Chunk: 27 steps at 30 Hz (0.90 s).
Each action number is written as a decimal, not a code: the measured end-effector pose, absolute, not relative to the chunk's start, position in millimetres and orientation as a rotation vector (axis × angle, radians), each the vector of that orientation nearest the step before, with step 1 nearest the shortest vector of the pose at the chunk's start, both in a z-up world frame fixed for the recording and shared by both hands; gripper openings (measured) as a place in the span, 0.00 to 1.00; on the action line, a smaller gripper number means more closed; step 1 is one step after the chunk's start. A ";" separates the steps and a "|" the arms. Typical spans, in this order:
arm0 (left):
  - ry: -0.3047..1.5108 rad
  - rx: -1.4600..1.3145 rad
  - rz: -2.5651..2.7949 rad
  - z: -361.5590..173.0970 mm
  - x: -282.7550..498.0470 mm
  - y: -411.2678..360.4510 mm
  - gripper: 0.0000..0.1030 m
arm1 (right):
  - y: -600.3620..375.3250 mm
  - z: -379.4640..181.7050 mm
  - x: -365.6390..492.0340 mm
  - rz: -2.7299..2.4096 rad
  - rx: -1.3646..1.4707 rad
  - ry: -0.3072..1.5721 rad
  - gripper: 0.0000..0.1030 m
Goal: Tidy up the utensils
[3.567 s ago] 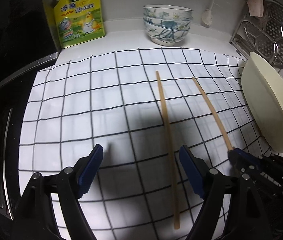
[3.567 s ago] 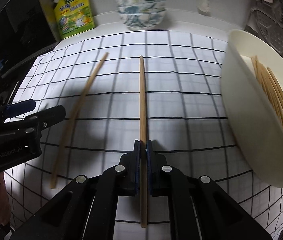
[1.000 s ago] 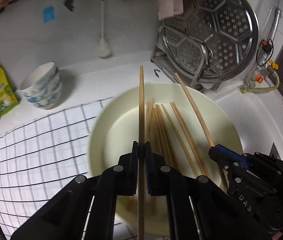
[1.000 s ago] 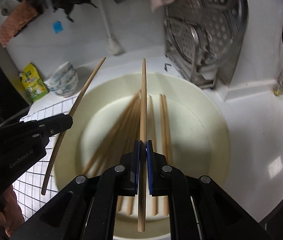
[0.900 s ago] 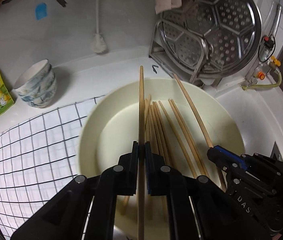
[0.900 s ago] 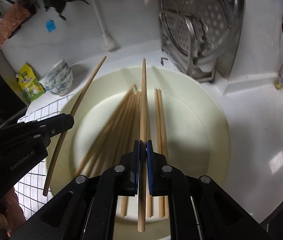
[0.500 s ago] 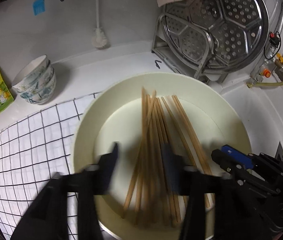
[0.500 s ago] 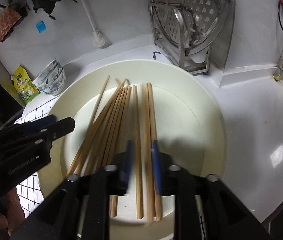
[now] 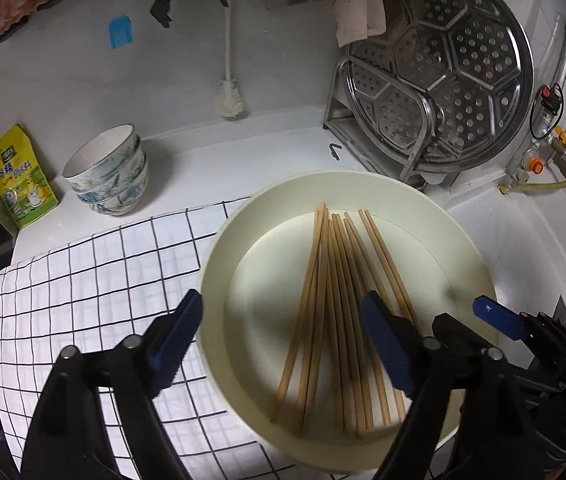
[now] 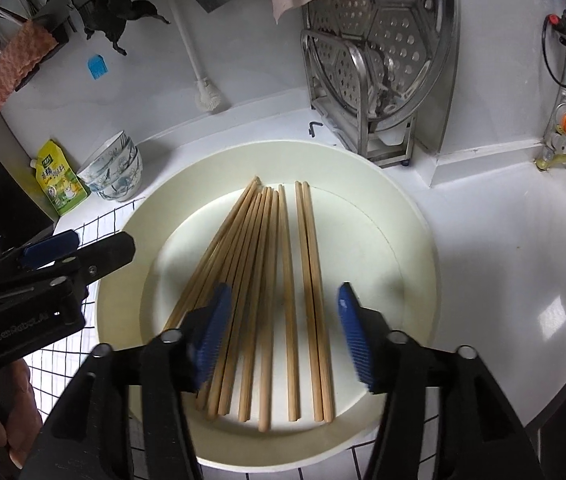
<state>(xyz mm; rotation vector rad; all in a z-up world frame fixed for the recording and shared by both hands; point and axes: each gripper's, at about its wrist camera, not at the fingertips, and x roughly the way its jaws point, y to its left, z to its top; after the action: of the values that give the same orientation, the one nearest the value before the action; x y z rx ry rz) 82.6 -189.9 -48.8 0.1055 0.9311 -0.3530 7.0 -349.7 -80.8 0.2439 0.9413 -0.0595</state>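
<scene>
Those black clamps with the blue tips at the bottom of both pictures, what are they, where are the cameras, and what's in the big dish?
They are two hand-held grippers, one in each of a person's hands, each with a fisheye camera looking forward along its fingers. One picture is from the left gripper, the other from the right gripper, both over a cream basin on a white counter. The basin holds a bundle of wooden chopsticks. Both grippers' jaws have just been opening; they stand apart with nothing pinched between them. Beside the basin lie a checked cloth, stacked bowls, a yellow pouch and a steel steamer tray in a rack.
</scene>
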 end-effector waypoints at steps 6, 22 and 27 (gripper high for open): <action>0.908 0.106 -0.343 -38.4 74.5 -181.6 0.87 | -347.1 -73.5 0.4 -0.077 0.235 0.937 0.62; 0.891 0.121 -0.319 -24.4 56.6 -164.3 0.94 | -335.9 -57.3 -15.5 -0.109 0.212 0.933 0.67; 0.888 0.107 -0.318 -21.2 54.7 -157.8 0.94 | -332.5 -48.7 -19.7 -0.122 0.202 0.920 0.67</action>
<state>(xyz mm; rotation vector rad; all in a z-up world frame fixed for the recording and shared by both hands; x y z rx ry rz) 54.7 -157.8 -21.2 0.1074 0.8884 -0.3178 -19.7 -332.5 -48.7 0.2020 0.9205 -0.1217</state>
